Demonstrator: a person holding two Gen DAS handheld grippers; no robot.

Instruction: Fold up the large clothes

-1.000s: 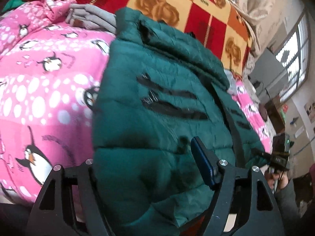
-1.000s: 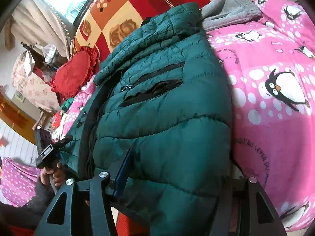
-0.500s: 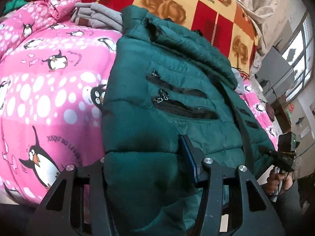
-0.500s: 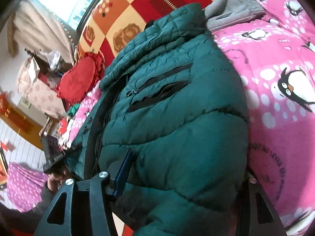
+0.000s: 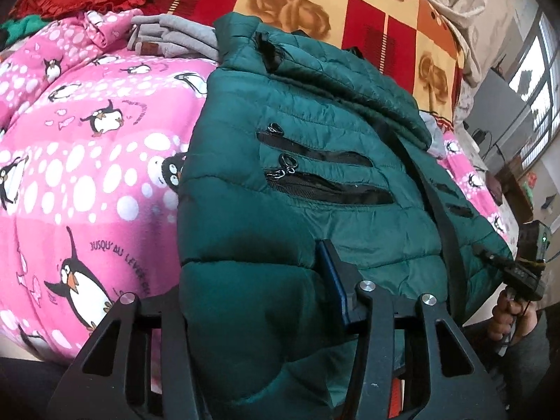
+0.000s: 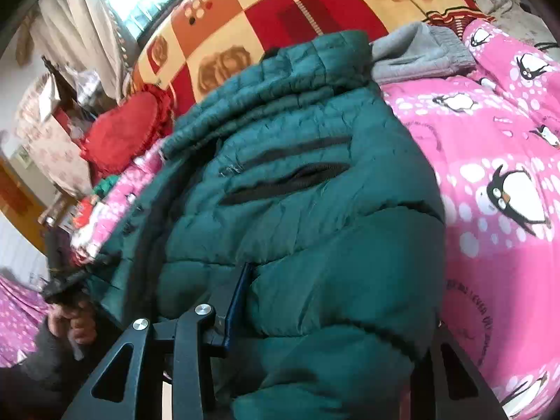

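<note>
Much of the grip is buried in jacket

The green puffer jacket (image 5: 266,217) swallows the left gripper (image 5: 245,290)'s left finger; the right gripper (image 6: 336,301)'s right finger hides likewise. The right wrist view is smeared. Grey clothes (image 5: 175,38) lie half behind the collar.

The left gripper (image 5: 259,301) sits at the bottom of its frame, its two black fingers (image 5: 336,280) closed on the thick hem of the green jacket (image 5: 315,210). The right gripper (image 6: 336,315), low in its own frame, pinches the jacket's other corner the same way.
</note>
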